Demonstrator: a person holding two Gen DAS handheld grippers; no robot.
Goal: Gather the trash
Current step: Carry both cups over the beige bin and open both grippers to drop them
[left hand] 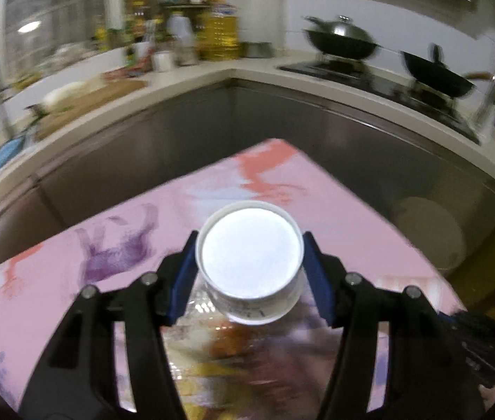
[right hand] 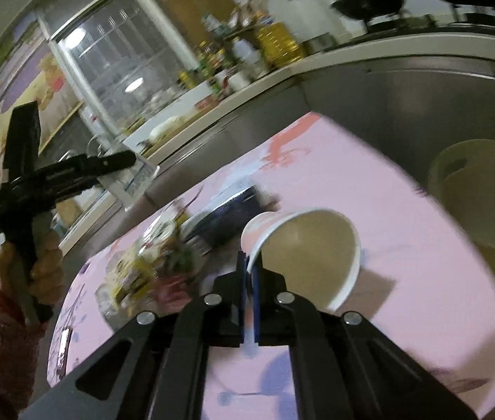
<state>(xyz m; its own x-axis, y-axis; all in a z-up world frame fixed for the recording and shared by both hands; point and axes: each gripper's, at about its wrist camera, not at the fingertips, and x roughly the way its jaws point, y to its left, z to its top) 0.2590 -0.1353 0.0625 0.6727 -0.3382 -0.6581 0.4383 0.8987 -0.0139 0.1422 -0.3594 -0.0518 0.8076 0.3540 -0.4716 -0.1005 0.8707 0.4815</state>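
My left tool clamps a white cup; my right tool pinches the paper cup's rim, so I carry both level.

Both wrist cameras look closely down along their fingers; they share the pink printed worktop and the kitchen counter behind it.

Glossy pink printed plastic on the tablecloth. Matt paper on the white cup. Smooth white lid over clear plastic. Brushed metal cabinet fronts; shiny steel wok lid.
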